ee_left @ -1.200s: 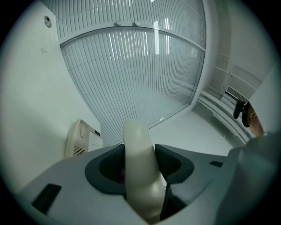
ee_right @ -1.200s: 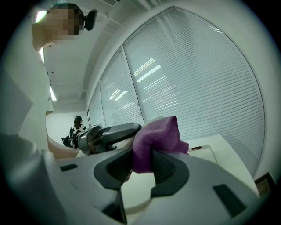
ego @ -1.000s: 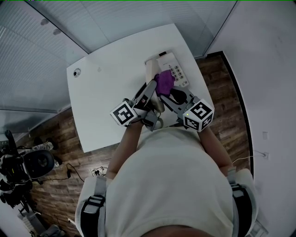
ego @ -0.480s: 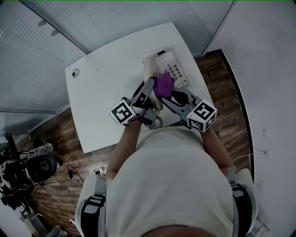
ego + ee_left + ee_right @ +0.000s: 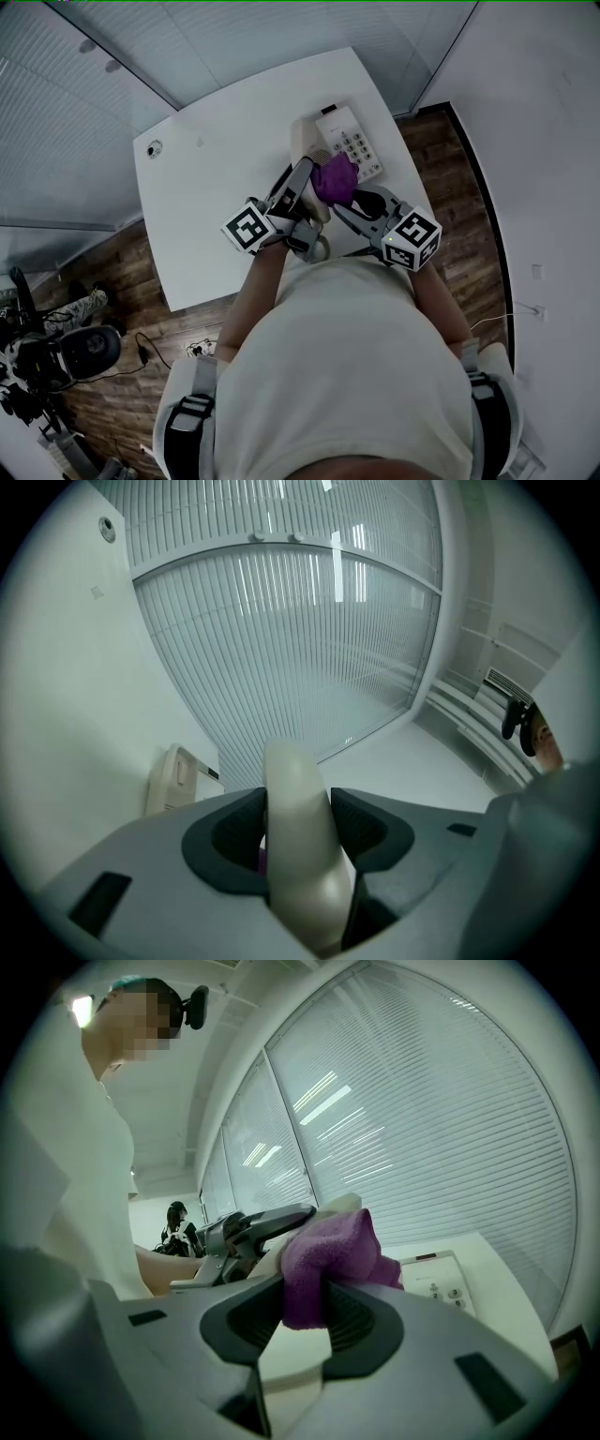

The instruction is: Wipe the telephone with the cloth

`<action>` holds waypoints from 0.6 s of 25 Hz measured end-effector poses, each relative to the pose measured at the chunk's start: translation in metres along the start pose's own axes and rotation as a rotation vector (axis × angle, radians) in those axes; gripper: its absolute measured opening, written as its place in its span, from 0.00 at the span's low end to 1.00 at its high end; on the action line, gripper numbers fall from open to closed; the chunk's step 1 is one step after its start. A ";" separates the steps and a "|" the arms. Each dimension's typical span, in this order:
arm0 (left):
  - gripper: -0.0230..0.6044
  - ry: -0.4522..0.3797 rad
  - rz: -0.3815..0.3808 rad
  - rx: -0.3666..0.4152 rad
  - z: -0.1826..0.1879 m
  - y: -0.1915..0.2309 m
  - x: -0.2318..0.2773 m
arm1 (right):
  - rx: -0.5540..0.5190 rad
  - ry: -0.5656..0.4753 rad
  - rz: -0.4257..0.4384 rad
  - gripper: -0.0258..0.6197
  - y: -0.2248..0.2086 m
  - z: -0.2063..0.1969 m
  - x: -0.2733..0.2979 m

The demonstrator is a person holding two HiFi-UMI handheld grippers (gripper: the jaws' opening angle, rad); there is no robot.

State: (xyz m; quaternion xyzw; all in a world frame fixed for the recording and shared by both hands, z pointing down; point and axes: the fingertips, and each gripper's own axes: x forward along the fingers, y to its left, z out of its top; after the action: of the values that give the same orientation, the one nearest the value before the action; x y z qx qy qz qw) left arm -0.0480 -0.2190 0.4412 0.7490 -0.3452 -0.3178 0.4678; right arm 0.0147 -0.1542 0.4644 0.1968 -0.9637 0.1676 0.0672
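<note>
The left claw [image 5: 298, 829] is clamped on the cream handset [image 5: 295, 789], held off the base [image 5: 349, 141], which sits at the counter's [image 5: 206, 197] far right. The right claw [image 5: 305, 1314] pinches the purple cloth [image 5: 328, 1251], which lies against the handset.

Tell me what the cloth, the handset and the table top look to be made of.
The cloth: soft purple fabric, probably microfibre or terry; its surface is fuzzy and it bunches.
The handset: cream plastic, smooth with a soft sheen and rounded moulded edges.
The table top: white, matt and even, likely laminate; the pictures leave that open.
</note>
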 end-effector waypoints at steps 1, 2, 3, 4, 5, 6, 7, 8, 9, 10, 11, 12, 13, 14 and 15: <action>0.40 -0.004 0.000 0.000 0.002 0.000 0.000 | 0.002 0.006 0.000 0.24 0.000 -0.002 0.000; 0.40 -0.009 0.002 0.000 0.004 0.001 0.000 | 0.004 0.010 0.001 0.23 0.001 -0.003 0.000; 0.40 -0.014 0.004 0.000 0.005 0.002 0.000 | 0.006 0.014 0.002 0.24 0.001 -0.005 0.000; 0.40 -0.017 0.007 -0.001 0.006 0.003 0.000 | 0.008 0.017 0.002 0.24 0.001 -0.006 0.000; 0.40 -0.021 0.009 -0.002 0.007 0.004 0.000 | 0.009 0.018 0.003 0.23 0.001 -0.007 -0.001; 0.40 -0.024 0.010 -0.005 0.008 0.004 0.000 | 0.010 0.019 0.003 0.24 0.001 -0.007 -0.001; 0.40 -0.027 0.010 -0.005 0.008 0.004 0.001 | 0.011 0.019 0.003 0.24 0.001 -0.007 -0.001; 0.40 -0.029 0.011 -0.005 0.008 0.004 0.001 | 0.013 0.020 0.002 0.24 0.001 -0.008 -0.002; 0.40 -0.030 0.012 -0.004 0.007 0.004 0.001 | 0.014 0.021 0.001 0.23 0.001 -0.009 -0.002; 0.40 -0.031 0.013 -0.004 0.007 0.004 0.001 | 0.015 0.022 0.001 0.23 0.001 -0.010 -0.003; 0.40 -0.032 0.013 -0.006 0.007 0.005 0.002 | 0.016 0.024 0.002 0.24 0.001 -0.010 -0.004; 0.40 -0.034 0.014 -0.009 0.007 0.005 0.002 | 0.017 0.026 0.004 0.24 0.000 -0.011 -0.004; 0.40 -0.037 0.016 -0.013 0.007 0.006 0.002 | 0.018 0.029 0.006 0.23 0.000 -0.011 -0.005; 0.40 -0.040 0.018 -0.015 0.008 0.006 0.002 | 0.018 0.034 0.010 0.24 0.001 -0.012 -0.006; 0.40 -0.043 0.020 -0.014 0.008 0.006 0.002 | 0.017 0.041 0.013 0.24 0.001 -0.013 -0.007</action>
State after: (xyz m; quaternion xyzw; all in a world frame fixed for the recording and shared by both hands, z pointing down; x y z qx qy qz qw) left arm -0.0546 -0.2264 0.4438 0.7354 -0.3602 -0.3315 0.4686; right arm 0.0215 -0.1459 0.4752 0.1875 -0.9620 0.1799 0.0841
